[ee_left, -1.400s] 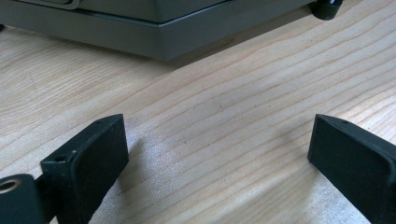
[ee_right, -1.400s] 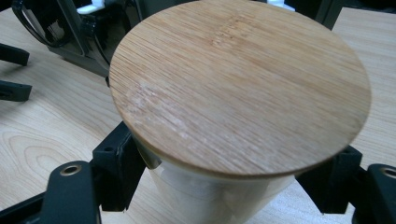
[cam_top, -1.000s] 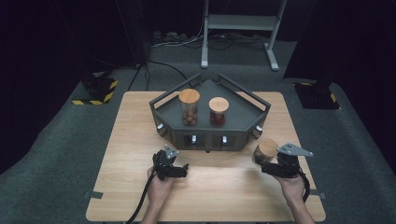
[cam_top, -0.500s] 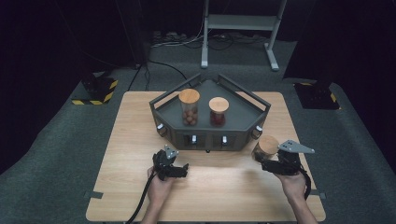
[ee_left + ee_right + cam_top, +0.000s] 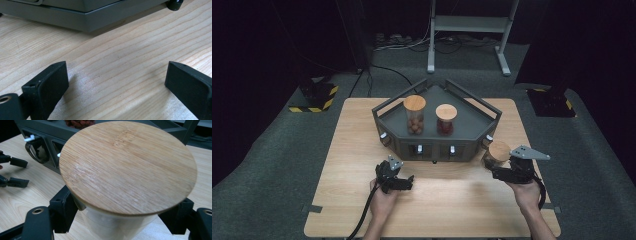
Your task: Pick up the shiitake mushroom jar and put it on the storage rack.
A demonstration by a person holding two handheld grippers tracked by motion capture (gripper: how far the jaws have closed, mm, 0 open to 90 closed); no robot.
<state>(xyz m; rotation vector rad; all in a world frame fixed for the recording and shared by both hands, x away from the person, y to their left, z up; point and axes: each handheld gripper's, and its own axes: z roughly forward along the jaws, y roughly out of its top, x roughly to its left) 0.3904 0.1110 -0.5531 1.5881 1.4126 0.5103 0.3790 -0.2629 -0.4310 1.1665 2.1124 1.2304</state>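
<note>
Wooden table (image 5: 337, 200) carries a dark grey angular rack (image 5: 477, 122) at its far centre, with two bamboo-lidded glass jars standing inside: a taller one (image 5: 414, 115) on the left holding brown round pieces, a shorter one (image 5: 446, 119) on the right with dark red contents. Third jar (image 5: 498, 152), the one being worked, stands at the rack's near right corner, just beside it on the table. Right gripper (image 5: 502, 172) has its jaws clamped on the glass body of this jar just under the bamboo lid (image 5: 127, 166); the right gripper view shows a pad pressing on each side. Left gripper (image 5: 404, 182) rests low over bare wood near the rack's front, jaws spread wide with nothing between them; left gripper view confirms clear table between the pads. Judged step: jar grasped, lift not yet begun. Next move likely calls for a straight lift, keeping the jar upright, high enough to clear the rack's rail, then setting it down in the free space right of the shorter jar.
</note>
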